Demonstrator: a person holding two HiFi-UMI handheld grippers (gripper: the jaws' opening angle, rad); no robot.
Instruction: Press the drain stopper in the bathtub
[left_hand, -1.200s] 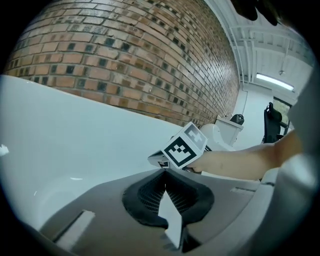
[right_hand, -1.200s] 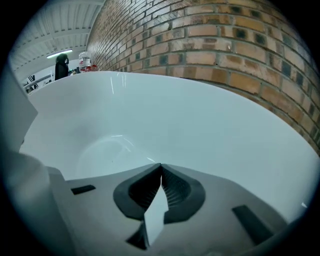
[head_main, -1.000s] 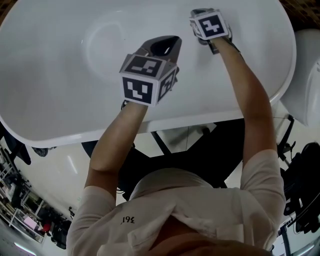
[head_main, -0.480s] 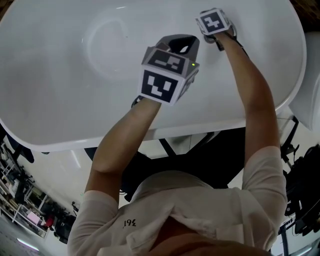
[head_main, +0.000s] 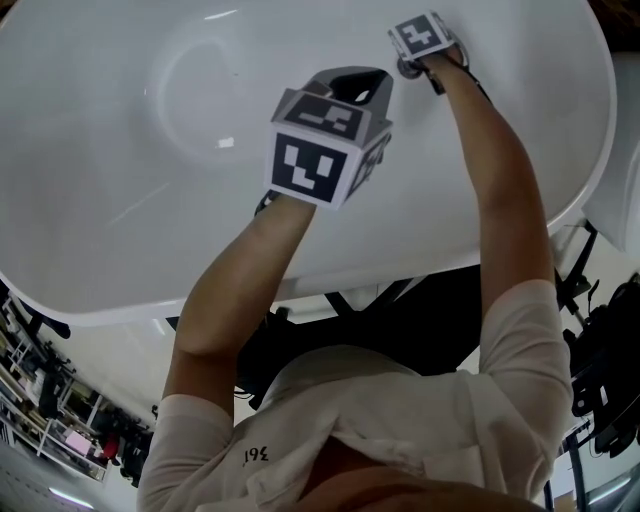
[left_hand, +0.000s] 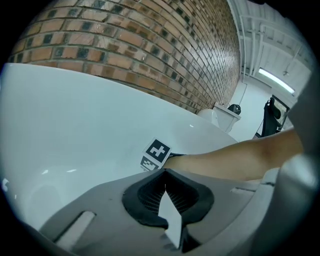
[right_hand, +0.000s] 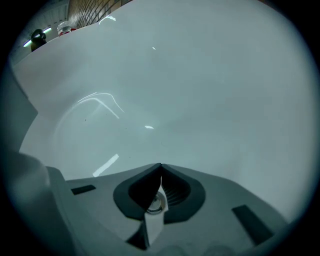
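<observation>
The white bathtub (head_main: 120, 150) fills the head view. My right gripper (head_main: 408, 64) reaches deep into the tub at the top right, mostly hidden under its marker cube, and is shut. In the right gripper view its shut jaws (right_hand: 160, 166) point along the tub floor (right_hand: 200, 75). The round chrome drain stopper (right_hand: 156, 202) shows through the gap behind the tips, directly under the jaws. My left gripper (head_main: 375, 80) is shut on nothing and hovers above the tub's middle, left of the right one. The left gripper (left_hand: 165, 171) looks at the right gripper's cube (left_hand: 157, 153) and forearm.
A brick wall (left_hand: 125, 40) stands behind the tub, with a white toilet (left_hand: 222, 115) past its far end. A black frame (head_main: 370, 295) and dark furniture (head_main: 610, 370) sit below the tub's near rim.
The right gripper has gone further and lower into the tub. The left gripper has drifted right and up in the head view, staying shut.
</observation>
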